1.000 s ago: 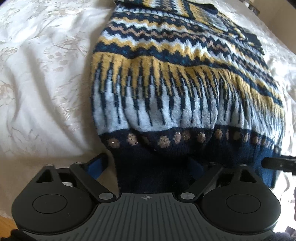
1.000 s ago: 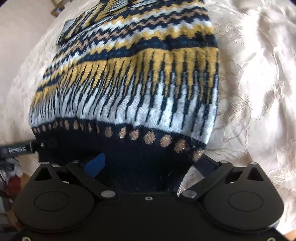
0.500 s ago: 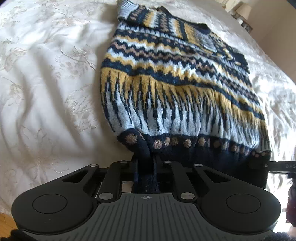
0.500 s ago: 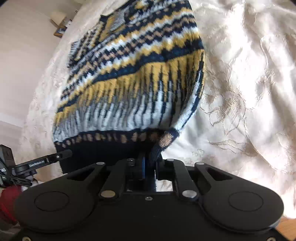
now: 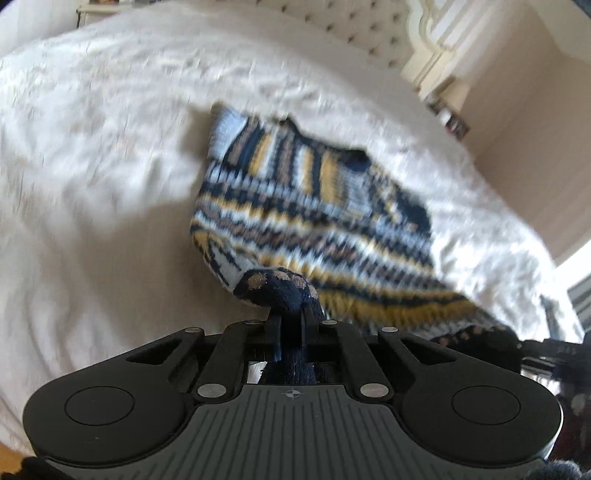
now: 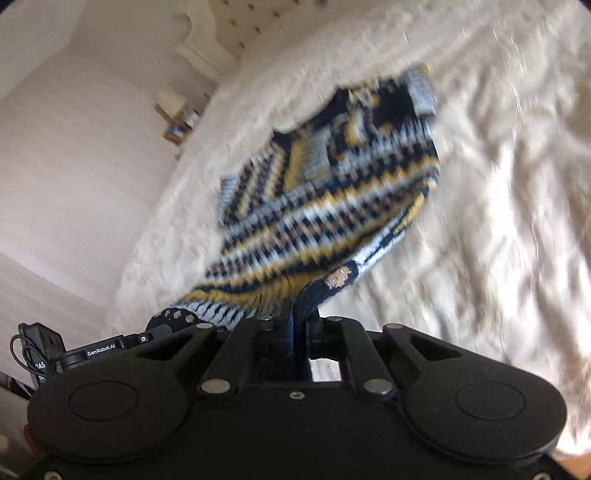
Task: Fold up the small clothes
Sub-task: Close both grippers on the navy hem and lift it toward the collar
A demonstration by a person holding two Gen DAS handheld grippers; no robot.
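Sweater hem lifted off the bed

The patterned sweater [image 5: 314, 206] has its neck end on the white bedspread [image 5: 92, 184]; your left gripper [image 5: 293, 321] and right gripper [image 6: 297, 314] each pinch a hem corner. Carry both evenly toward the collar.

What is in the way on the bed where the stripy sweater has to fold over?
Nothing visible. Both grippers hold the sweater by its dark hem, and the white bedspread around it looks bare.

bedroom: bed [image 5: 110, 184], tufted headboard [image 5: 332, 22]
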